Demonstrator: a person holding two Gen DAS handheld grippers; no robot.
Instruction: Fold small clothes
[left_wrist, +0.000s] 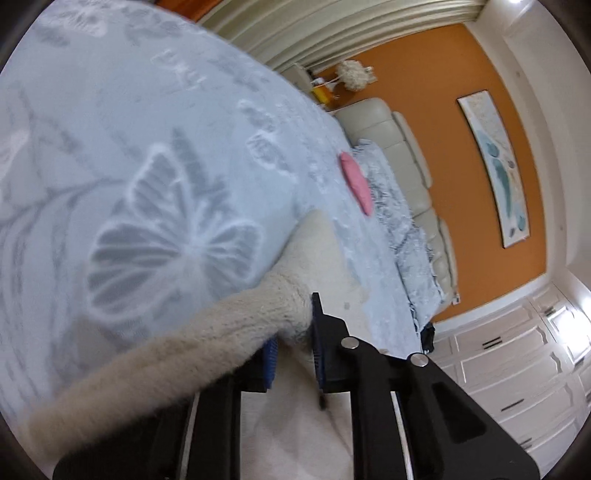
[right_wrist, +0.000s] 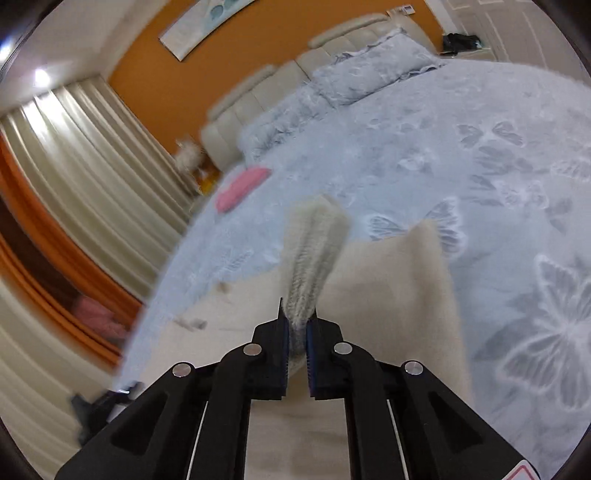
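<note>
Gripping one cream garment (right_wrist: 388, 288): two claws (left_wrist: 291, 332) (right_wrist: 297, 325).

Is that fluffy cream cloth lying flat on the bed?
No. Both the right gripper and left gripper pinch the cream cloth, lifting bunched edges.

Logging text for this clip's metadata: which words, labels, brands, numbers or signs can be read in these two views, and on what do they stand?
No text reads legibly in either view.
Red-edged sticker on the right hand-held gripper: cut off at the frame edge, nothing readable.
Long framed wall picture on the orange wall: blue-green painted shapes only, no lettering visible.
Small white panel high on the orange wall: too small to read.
</note>
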